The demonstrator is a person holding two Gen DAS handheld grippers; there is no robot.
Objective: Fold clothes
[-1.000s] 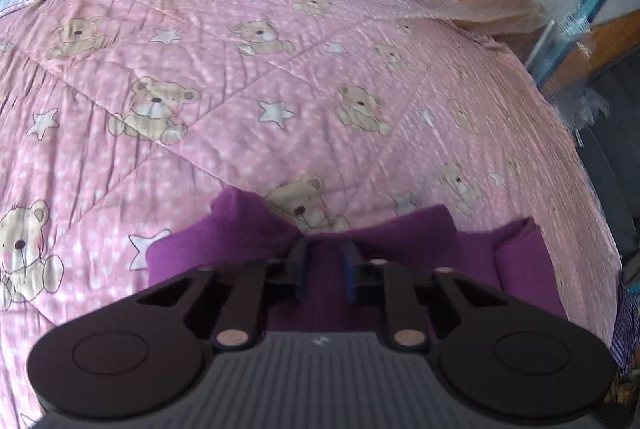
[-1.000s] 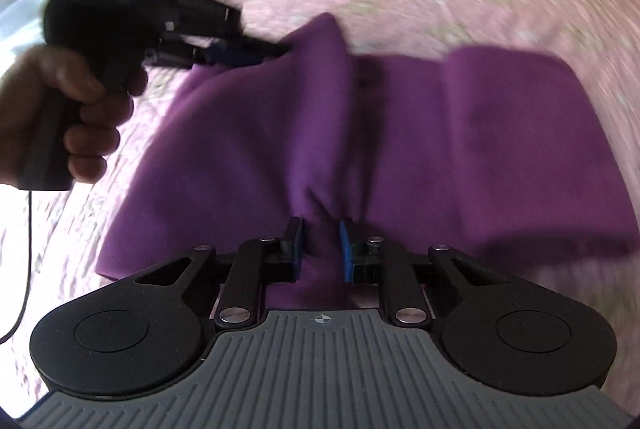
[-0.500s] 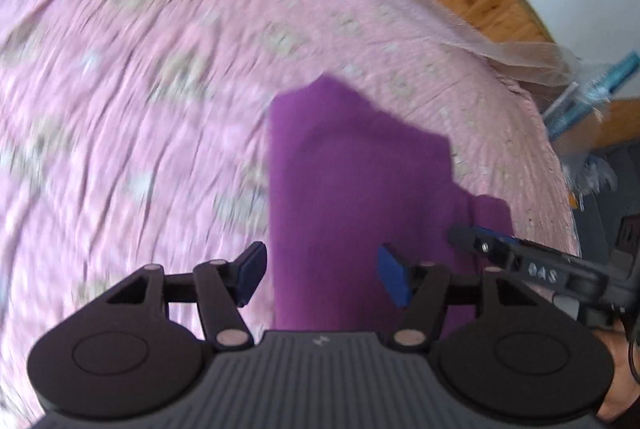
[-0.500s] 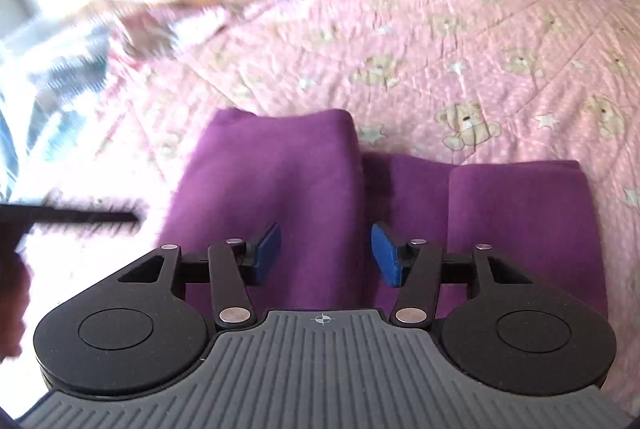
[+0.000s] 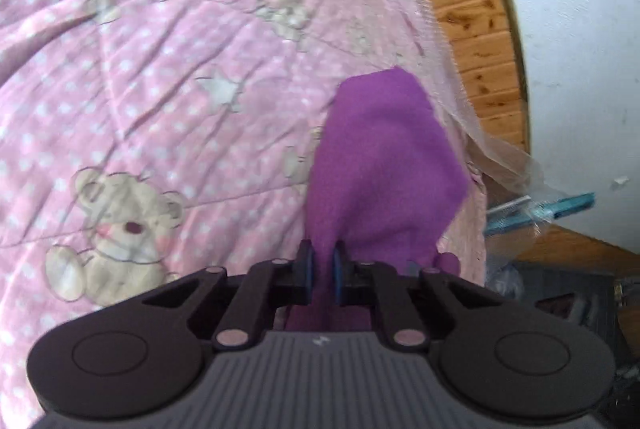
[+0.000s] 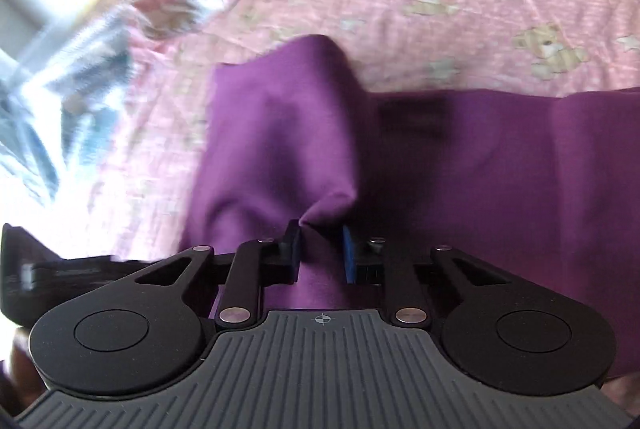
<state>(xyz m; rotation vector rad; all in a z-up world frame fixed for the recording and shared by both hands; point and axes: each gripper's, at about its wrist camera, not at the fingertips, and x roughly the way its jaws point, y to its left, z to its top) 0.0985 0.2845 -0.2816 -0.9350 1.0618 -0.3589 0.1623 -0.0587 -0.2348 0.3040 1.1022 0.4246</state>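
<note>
The left gripper [image 5: 322, 271] has its jaws pinched tight on a fold of the purple garment [image 5: 384, 165], near the bed's [image 5: 168, 77] edge. The right gripper [image 6: 322, 255] has its jaws narrowly parted around another bunched fold of it [image 6: 288, 133]; whether they grip is unclear.

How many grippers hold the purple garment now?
2. The left gripper pinches a raised fold of the garment; the right gripper pinches a gathered fold at its near edge.

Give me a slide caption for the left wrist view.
Left gripper pinching a purple garment above a pink teddy-bear quilt.
</note>
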